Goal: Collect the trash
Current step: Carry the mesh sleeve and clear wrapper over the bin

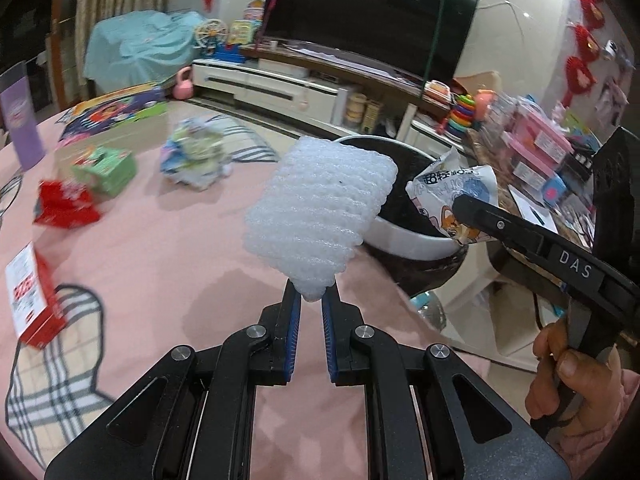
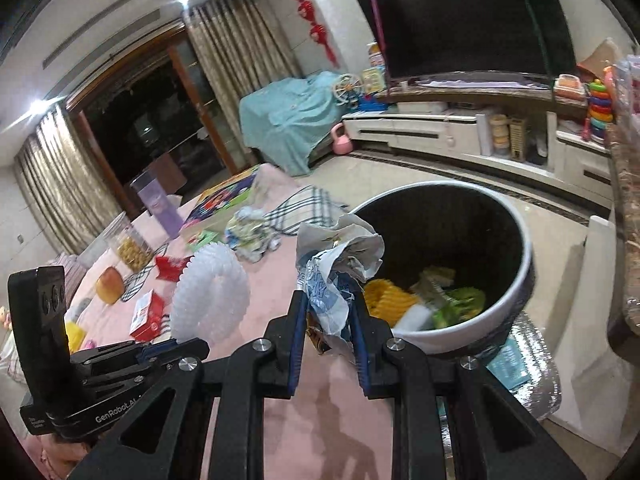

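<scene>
- The left gripper (image 1: 312, 300) is pinching the lower corner of a white foam fruit net (image 1: 320, 216), its blue-padded jaws closed down on the foam, which is standing up above the pink tablecloth (image 1: 180, 264).
- The right gripper (image 2: 330, 312) is clamping a crumpled white-and-blue snack wrapper (image 2: 340, 256) between its jaws, just beside the near rim of the trash bin (image 2: 516, 232).
- From the left wrist view the same wrapper (image 1: 452, 196) is hanging over the bin's rim, with the foam net just left of the bin (image 1: 416, 236).
- A hand (image 1: 568, 376) is gripping the handle of the right gripper, lower right of the bin in that view.
- The white bin with the dark inside is sitting at the table's edge, already holding a yellow foam net (image 2: 388, 300), some green scraps (image 2: 460, 304) and other blurred rubbish.
- Further trash is lying on the tablecloth, well left of the bin: a crumpled pale plastic bag (image 1: 196, 156), a green carton (image 1: 106, 168), a red wrapper (image 1: 64, 204) and a red-and-white box (image 1: 34, 296).
- A purple tube-shaped container (image 2: 160, 204) and a colourful picture box (image 2: 224, 200) are standing at the far side of the table from the bin.
- A large dark television (image 2: 472, 20) is hanging on the wall beyond the bin.
</scene>
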`<act>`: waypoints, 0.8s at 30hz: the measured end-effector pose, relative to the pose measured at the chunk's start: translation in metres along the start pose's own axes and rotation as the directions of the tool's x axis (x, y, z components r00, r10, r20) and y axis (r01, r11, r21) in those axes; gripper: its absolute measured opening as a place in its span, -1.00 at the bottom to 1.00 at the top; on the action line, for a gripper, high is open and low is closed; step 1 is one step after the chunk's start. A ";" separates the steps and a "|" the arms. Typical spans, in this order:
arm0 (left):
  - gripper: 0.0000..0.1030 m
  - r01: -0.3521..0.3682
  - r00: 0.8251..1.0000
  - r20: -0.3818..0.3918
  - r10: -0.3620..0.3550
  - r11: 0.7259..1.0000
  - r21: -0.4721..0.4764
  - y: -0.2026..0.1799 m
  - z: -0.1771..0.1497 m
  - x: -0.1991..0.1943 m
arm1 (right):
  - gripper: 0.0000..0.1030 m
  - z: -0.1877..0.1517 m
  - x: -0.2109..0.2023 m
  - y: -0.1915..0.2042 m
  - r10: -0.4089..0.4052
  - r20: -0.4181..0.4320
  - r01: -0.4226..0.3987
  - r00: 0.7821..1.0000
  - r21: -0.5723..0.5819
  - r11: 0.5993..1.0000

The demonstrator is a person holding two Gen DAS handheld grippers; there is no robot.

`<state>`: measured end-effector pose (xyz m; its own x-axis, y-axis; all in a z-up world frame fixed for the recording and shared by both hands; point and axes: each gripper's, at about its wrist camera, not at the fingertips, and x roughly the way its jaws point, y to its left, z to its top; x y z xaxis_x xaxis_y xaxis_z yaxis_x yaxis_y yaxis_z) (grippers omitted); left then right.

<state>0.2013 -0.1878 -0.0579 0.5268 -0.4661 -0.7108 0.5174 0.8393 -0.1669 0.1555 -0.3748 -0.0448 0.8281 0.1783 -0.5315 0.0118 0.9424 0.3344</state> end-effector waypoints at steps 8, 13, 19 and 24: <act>-0.80 0.025 1.000 -0.013 -0.025 0.998 0.050 -0.022 0.025 0.020 | -0.58 0.014 -0.001 -0.026 -0.032 0.008 0.032 0.999 0.018 0.999; -0.80 0.035 0.999 -0.032 -0.033 0.997 0.070 -0.034 0.039 0.037 | -0.58 0.022 0.004 -0.037 -0.049 0.008 0.048 0.999 0.033 0.998; -0.80 0.051 0.997 -0.057 -0.047 0.996 0.077 -0.042 0.051 0.053 | -0.58 0.031 0.006 -0.050 -0.063 0.013 0.062 0.998 0.043 0.997; -0.80 0.051 0.996 -0.075 -0.044 0.994 0.096 -0.049 0.058 0.067 | -0.58 0.036 0.015 -0.058 -0.070 -0.003 0.070 0.998 0.050 0.996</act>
<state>0.2505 -0.2761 -0.0577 0.4513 -0.4800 -0.7523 0.6056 0.7839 -0.1369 0.1874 -0.4374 -0.0437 0.8233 0.1128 -0.5563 0.0979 0.9372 0.3348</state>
